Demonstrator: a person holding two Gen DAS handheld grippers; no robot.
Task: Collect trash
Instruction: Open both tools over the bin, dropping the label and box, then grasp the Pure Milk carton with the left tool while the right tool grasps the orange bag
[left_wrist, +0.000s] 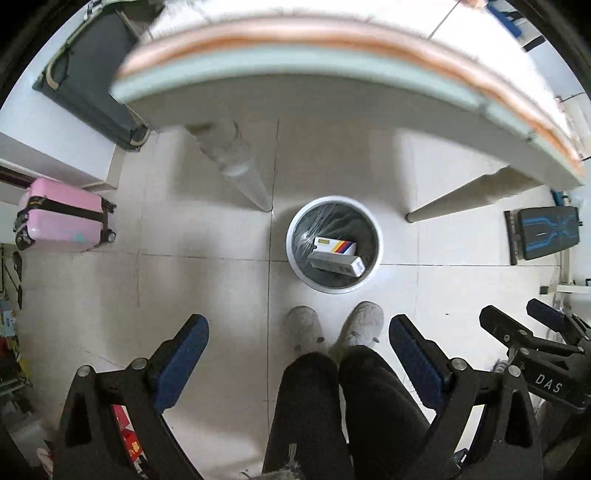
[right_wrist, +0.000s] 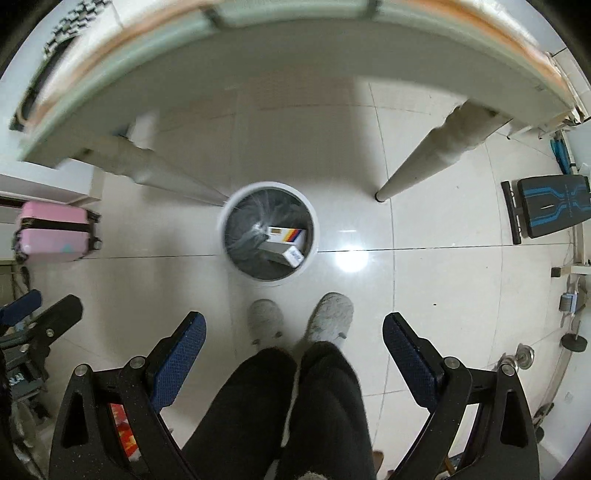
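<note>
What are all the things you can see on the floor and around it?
Trash bin: one, white with a dark liner, on the floor before the table.
Boxes: two, white, inside the bin.
Table: one, pale, over the bin.
Suitcase: one, pink, lying at the left.
Bench: one, black and blue, at the right.
Slippers: two, grey, on the person's feet.
Left gripper: one, black with blue pads, open, empty.
Right gripper: one, same colours, open, empty.
</note>
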